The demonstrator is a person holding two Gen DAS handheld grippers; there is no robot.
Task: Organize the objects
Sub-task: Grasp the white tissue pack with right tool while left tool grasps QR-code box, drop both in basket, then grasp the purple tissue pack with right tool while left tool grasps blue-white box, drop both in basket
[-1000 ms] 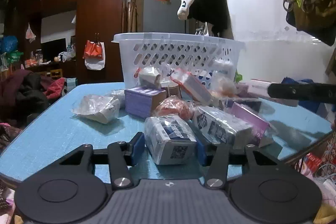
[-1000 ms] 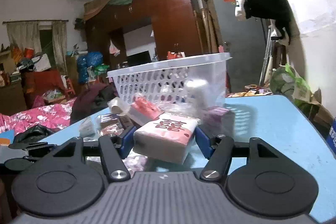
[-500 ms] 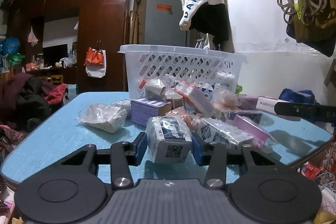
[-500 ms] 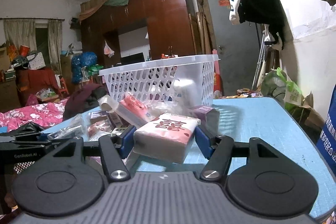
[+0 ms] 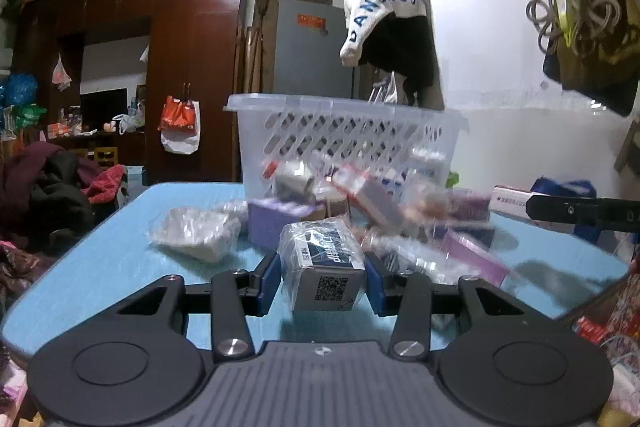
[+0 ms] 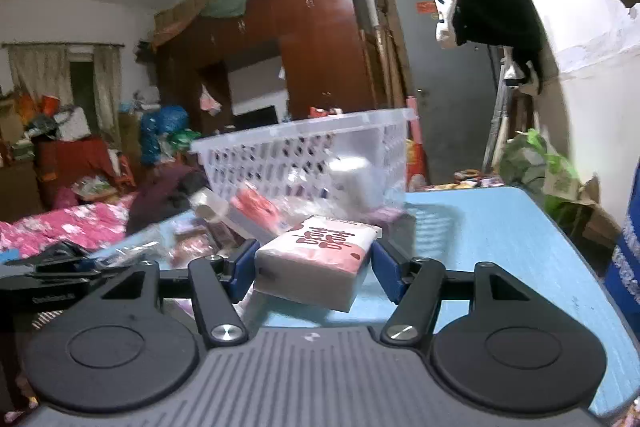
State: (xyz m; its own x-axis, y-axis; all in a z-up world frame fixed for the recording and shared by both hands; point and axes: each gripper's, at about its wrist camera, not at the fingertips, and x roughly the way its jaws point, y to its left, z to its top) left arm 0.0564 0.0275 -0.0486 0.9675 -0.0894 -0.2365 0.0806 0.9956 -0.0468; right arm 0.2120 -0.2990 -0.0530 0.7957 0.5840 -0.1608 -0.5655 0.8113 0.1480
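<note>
Several packets (image 5: 404, 223) behind gripped box (image 5: 324, 265) blurred

A basket (image 5: 344, 131) stands at the far side of the table (image 5: 120, 259), with a heap of packets (image 5: 360, 199) in front of it and a wardrobe (image 5: 192, 67) behind

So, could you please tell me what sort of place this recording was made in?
Most likely a lived-in bedroom or storeroom of a home: a tall wooden wardrobe with bundles piled on top, pink floral bedding, and a garment hanging by the wall.
</note>
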